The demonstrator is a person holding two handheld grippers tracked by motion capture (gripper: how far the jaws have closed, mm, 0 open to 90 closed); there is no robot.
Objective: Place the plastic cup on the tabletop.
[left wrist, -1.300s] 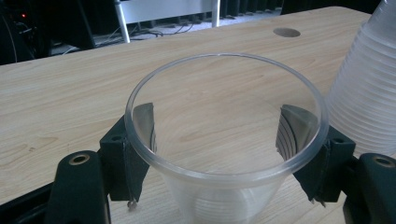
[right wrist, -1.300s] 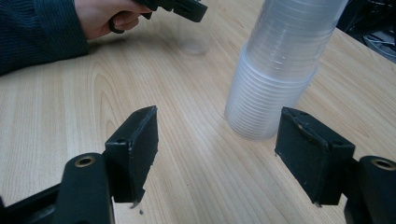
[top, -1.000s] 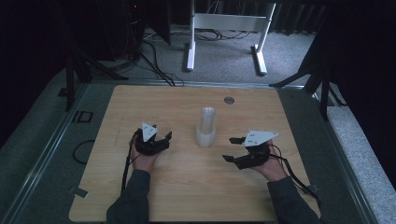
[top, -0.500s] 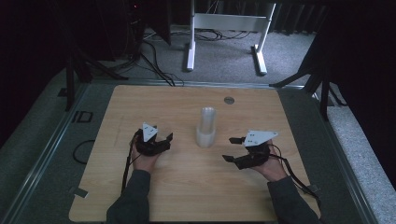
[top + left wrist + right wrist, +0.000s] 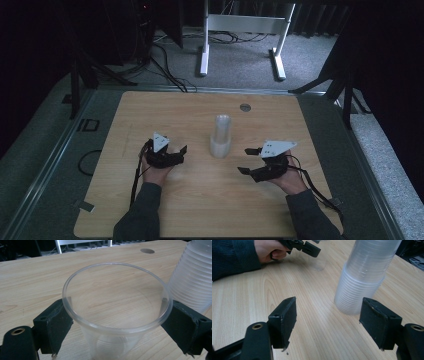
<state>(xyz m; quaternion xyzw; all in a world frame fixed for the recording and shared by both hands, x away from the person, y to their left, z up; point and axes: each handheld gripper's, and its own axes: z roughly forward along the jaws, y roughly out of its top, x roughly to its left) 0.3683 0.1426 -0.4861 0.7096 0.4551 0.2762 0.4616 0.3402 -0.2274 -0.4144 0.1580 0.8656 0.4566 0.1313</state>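
A wooden table carries a stack of clear plastic cups at its middle. Just left of it, a single clear cup stands between the left gripper, whose jaws have just been opening. The right gripper is held open, empty.

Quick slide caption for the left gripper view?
Left gripper jaws, just opened, flank a single clear plastic cup upright on the wooden table, beside the stack of cups.
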